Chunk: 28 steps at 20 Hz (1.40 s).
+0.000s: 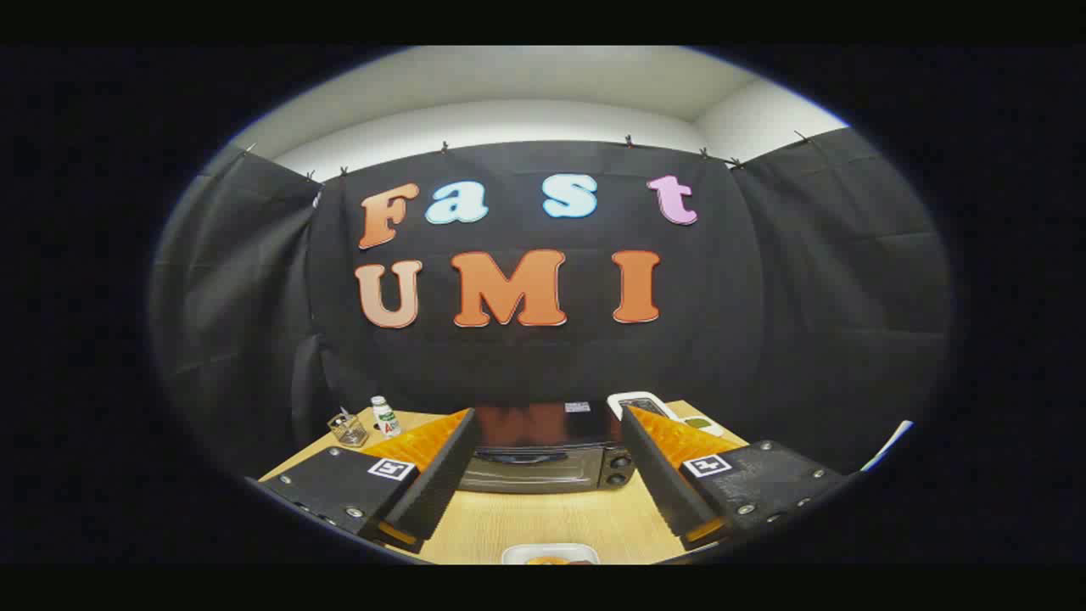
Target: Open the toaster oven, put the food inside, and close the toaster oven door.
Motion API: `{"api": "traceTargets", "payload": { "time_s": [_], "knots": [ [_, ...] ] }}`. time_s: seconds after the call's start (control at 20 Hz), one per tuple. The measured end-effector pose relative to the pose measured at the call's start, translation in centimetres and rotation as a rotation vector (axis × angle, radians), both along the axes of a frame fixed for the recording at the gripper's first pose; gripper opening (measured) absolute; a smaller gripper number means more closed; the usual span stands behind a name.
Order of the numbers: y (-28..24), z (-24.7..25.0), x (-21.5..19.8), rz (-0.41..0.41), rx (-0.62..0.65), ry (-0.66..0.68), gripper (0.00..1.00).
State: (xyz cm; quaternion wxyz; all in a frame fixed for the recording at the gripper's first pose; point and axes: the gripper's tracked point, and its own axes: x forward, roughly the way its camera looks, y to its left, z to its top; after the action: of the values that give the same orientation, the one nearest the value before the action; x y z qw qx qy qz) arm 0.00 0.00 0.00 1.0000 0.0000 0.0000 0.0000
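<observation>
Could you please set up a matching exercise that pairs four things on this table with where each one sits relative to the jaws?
Things:
1. toaster oven
2. small bottle
3. white plate of food
4. clear container

Places:
A. nearest the camera, low between the open jaws of the gripper
B. beyond the jaws, centred, door closed
C. at the table's far left corner, outermost
D. far left, just inside the clear container

Pairs: 1-B, 2-D, 3-A, 4-C
</observation>
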Motion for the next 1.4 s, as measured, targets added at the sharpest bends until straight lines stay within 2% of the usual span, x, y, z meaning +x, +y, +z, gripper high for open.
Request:
{"api": "traceTargets", "payload": {
  "time_s": [0.6,0.95,1.4],
  "knots": [
    [1.2,1.7,1.6,0.027,0.011,-0.004,0.99],
    [2.7,-0.2,3.5,0.055,0.034,0.026,0.99],
    [5.2,-3.8,8.2,0.096,0.029,0.111,0.99]
  ]
}}
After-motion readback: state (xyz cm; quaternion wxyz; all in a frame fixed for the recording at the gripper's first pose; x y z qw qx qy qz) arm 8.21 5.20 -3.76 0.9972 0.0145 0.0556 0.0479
